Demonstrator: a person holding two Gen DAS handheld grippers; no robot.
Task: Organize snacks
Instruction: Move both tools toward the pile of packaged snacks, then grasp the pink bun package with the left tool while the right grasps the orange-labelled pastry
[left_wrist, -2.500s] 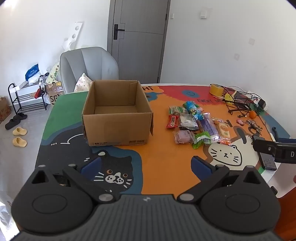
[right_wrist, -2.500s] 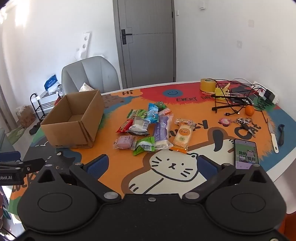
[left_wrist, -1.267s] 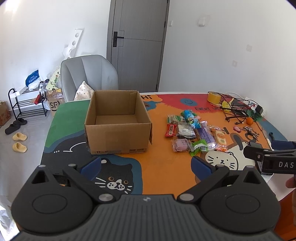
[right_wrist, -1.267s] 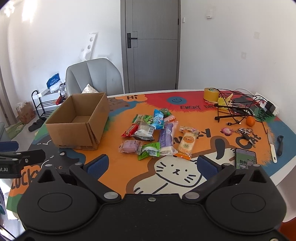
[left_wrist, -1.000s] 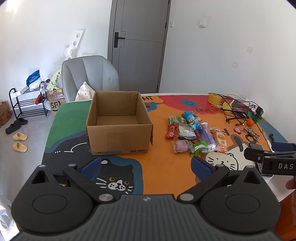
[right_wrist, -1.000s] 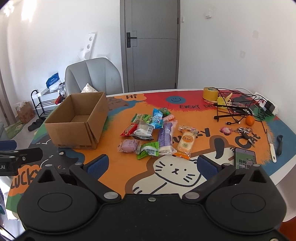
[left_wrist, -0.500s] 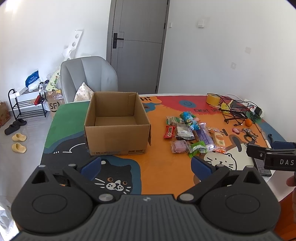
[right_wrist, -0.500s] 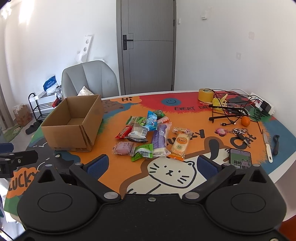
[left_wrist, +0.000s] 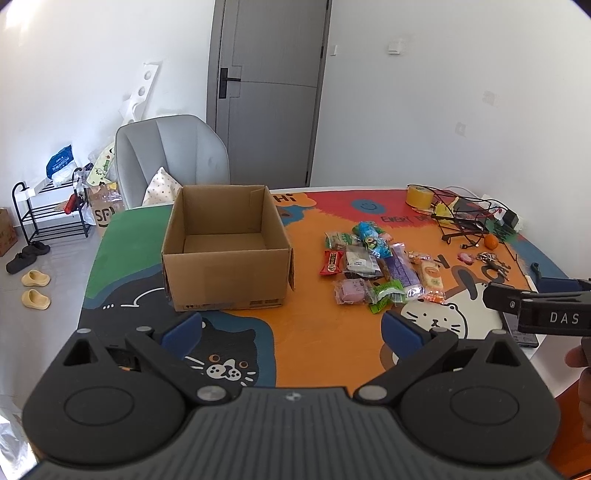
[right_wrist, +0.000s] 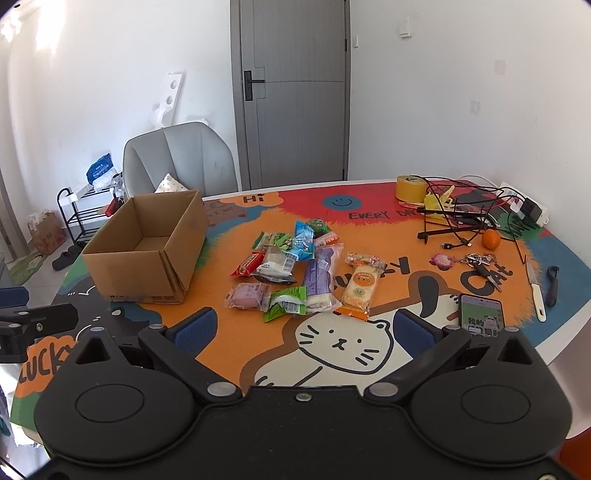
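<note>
An open, empty cardboard box (left_wrist: 225, 254) stands on the cartoon-cat table mat; it also shows in the right wrist view (right_wrist: 147, 247). A pile of several snack packets (right_wrist: 303, 273) lies to its right, also in the left wrist view (left_wrist: 380, 269): red bar, pink packet, green packet, purple pack, orange-trimmed cake. My left gripper (left_wrist: 291, 332) is open and empty, held above the table's near edge in front of the box. My right gripper (right_wrist: 304, 334) is open and empty, short of the snacks.
A phone (right_wrist: 482, 314), knife (right_wrist: 535, 291), keys (right_wrist: 480, 262), an orange (right_wrist: 491, 238), tape roll (right_wrist: 410, 188) and tangled cables (right_wrist: 461, 214) lie on the right of the table. A grey chair (left_wrist: 170, 158) stands behind the box. A shoe rack (left_wrist: 51, 214) is at left.
Both grippers have drawn back and risen a little, so the box and snacks look smaller and farther. Nothing on the table has moved. Both stay open.
</note>
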